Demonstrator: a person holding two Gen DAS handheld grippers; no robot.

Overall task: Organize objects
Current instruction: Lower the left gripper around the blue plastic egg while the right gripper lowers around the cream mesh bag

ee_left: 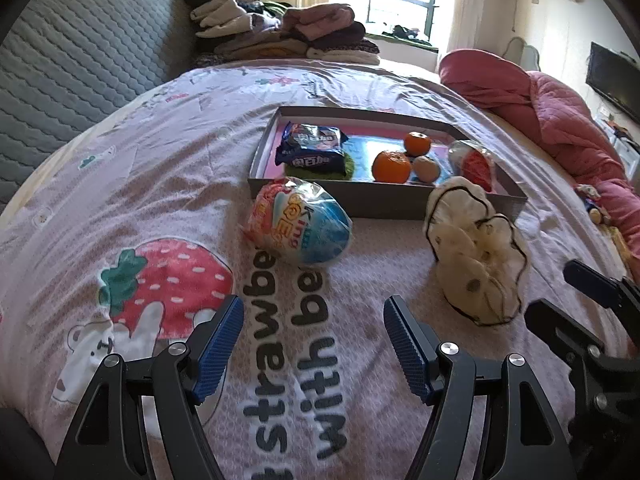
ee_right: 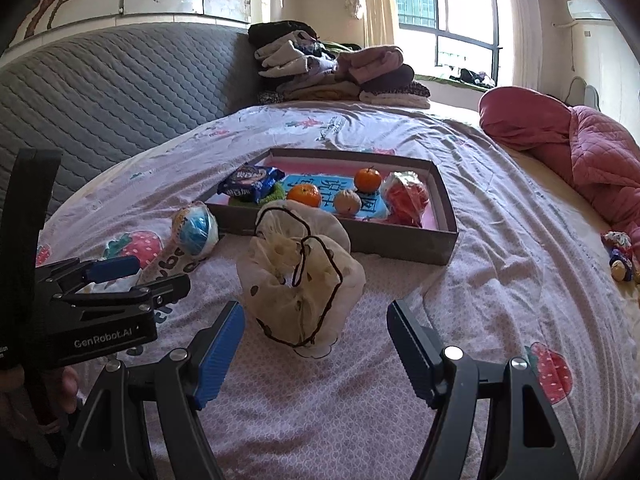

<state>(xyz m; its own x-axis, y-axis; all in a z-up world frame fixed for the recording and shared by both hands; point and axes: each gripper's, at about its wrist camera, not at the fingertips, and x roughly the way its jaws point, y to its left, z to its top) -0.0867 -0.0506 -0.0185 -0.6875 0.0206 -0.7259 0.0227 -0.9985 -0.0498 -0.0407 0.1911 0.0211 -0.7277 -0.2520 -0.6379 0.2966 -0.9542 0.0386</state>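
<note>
While both tongs gape empty | box [ee_right: 336,236] front wall hides green item under biscuit pack [ee_right: 250,182]

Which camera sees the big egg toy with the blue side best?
The left wrist view. There the egg toy lies large, straight ahead of the open left gripper, its printed wrapper readable. In the right wrist view it is smaller, off to the left beside the box.
</note>
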